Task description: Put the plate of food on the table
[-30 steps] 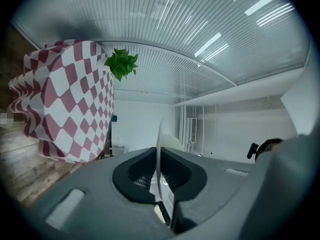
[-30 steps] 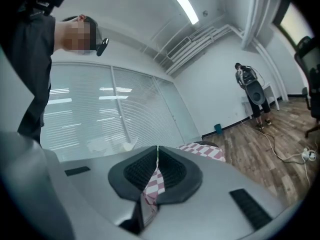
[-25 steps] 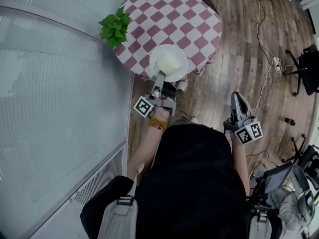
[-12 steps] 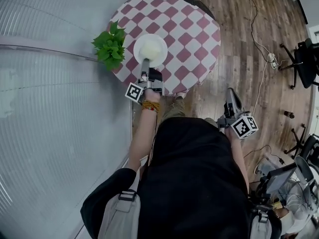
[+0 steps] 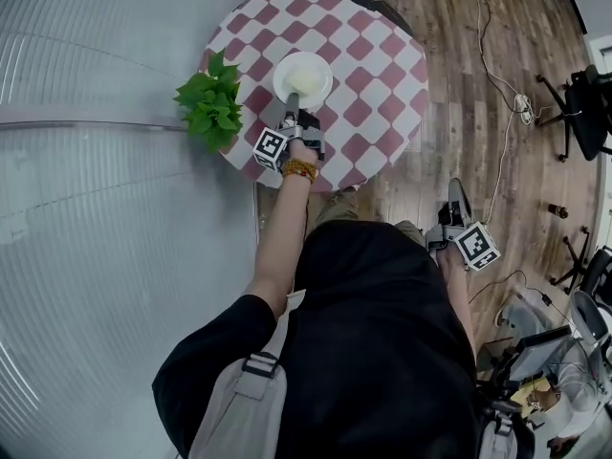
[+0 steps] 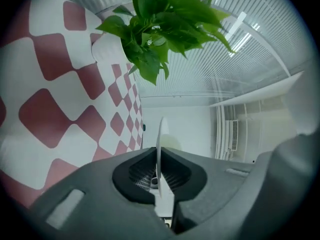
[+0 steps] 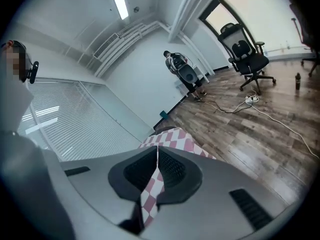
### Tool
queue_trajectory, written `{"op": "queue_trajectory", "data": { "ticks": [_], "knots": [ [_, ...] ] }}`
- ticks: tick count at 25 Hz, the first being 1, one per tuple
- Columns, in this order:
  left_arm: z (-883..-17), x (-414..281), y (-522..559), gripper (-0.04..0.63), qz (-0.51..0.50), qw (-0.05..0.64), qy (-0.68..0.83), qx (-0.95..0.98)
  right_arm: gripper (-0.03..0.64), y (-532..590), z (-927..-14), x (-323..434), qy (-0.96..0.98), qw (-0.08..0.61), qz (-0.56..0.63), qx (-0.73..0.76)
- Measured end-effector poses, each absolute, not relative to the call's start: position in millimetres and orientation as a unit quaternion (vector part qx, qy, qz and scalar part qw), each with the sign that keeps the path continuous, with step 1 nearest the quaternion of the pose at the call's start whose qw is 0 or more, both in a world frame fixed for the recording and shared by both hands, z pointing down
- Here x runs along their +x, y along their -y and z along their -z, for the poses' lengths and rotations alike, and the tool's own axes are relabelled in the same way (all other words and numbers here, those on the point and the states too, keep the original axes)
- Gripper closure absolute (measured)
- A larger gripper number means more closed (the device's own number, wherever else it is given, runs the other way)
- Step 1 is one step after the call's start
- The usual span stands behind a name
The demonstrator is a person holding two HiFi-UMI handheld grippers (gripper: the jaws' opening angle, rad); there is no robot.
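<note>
Ribbed glass wall (image 5: 96, 189) far left. Plant (image 5: 212, 103) at table's left edge. Plate of food (image 5: 303, 76) just beside plant, over table's left half, well inside edge. Left gripper (image 5: 295, 111) pinched narrow on plate's near rim. Plate-to-cloth contact unclear; seems slightly above.

Judgement: carry done; lowering and release left.

Round table (image 5: 378, 65), red-white check cloth. Right gripper (image 5: 456, 194) at person's side, off table, jaws together, empty. Wood floor (image 5: 469, 132), cable (image 5: 499, 151), office chair (image 5: 585, 113) far right.
</note>
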State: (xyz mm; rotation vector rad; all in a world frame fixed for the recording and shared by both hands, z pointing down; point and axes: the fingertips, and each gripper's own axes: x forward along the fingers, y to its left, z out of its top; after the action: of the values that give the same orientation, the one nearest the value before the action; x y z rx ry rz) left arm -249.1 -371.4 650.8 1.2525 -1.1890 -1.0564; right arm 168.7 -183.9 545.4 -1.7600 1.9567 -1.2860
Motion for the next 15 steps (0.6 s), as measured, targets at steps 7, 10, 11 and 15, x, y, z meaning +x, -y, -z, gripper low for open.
{"op": "queue_trajectory", "data": {
  "ticks": [7,10,11,15],
  "knots": [
    [-674.8,-271.2,430.3,0.574,0.451,0.530,0.514,0.501,0.601,184.8,-551.2,160.5,-0.655,0.100,0.440,-0.605],
    [-682.7,-275.9,452.2,0.574,0.450,0.531,0.520,0.495,0.601,182.9,-545.0,154.8,-0.666,0.091,0.433,-0.600],
    [-686.3,-278.3,458.6,0.574,0.450,0.532,0.522,0.491,0.601,182.2,-543.1,152.4,-0.672,0.085,0.431,-0.597],
    [-703.4,-290.0,478.0,0.574,0.448,0.537,0.531,0.479,0.601,177.9,-537.5,150.0,-0.681,0.060,0.418,-0.599]
  ]
}}
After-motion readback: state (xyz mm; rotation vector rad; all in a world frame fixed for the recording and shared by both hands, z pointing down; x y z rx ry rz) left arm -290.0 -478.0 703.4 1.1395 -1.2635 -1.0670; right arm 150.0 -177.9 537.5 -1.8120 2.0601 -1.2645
